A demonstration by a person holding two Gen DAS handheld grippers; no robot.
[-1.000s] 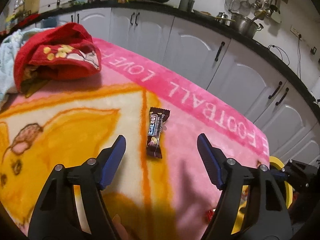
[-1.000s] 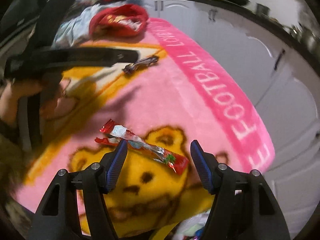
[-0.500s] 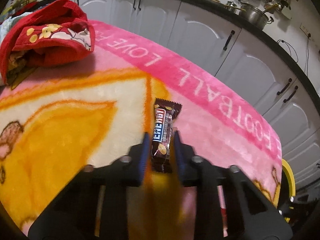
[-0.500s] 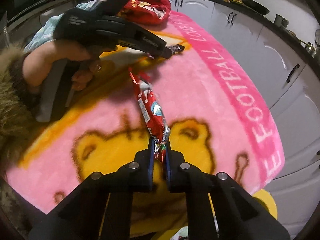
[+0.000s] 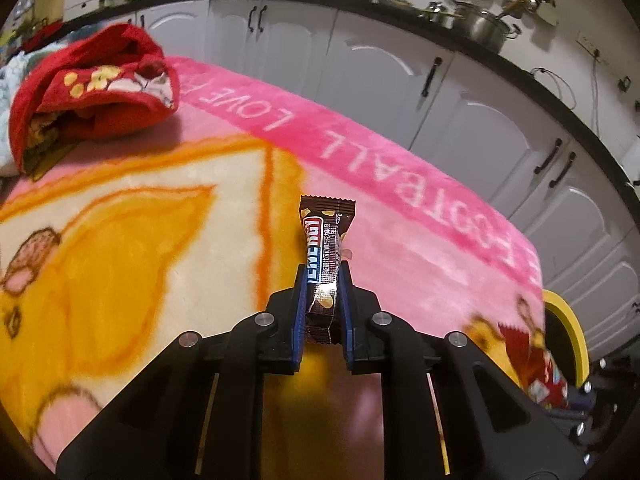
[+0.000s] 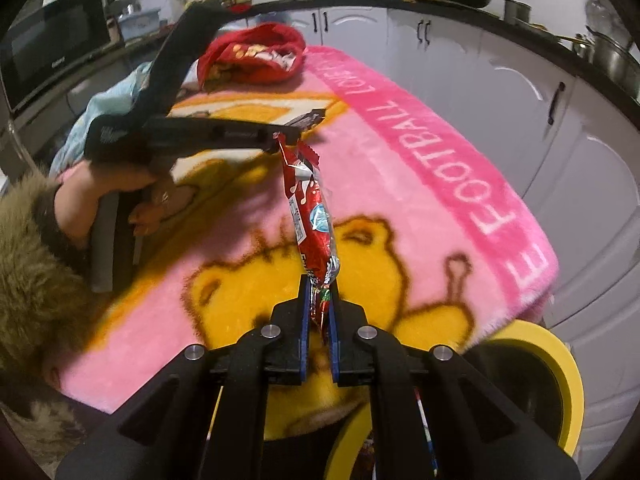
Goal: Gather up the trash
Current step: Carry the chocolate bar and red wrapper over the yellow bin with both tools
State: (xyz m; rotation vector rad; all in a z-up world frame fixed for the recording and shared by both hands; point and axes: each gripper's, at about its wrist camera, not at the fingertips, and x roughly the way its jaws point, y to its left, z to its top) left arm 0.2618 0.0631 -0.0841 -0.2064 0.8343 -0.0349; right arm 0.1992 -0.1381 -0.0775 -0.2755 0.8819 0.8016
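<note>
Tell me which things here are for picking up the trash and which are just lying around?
For the job:
- brown snack wrapper, pinched in the left hand-held gripper
- red candy wrapper, pinched in the right hand-held gripper
- yellow-rimmed bin

Just lying about:
- pink blanket
- red cloth
- steel pot
- microwave

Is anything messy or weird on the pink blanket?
Yes. A crumpled red cloth sits bunched at the far end of the pink blanket, on top of a pale blue cloth. The brown snack wrapper and red wrapper are already pinched in the left and right grippers.
</note>
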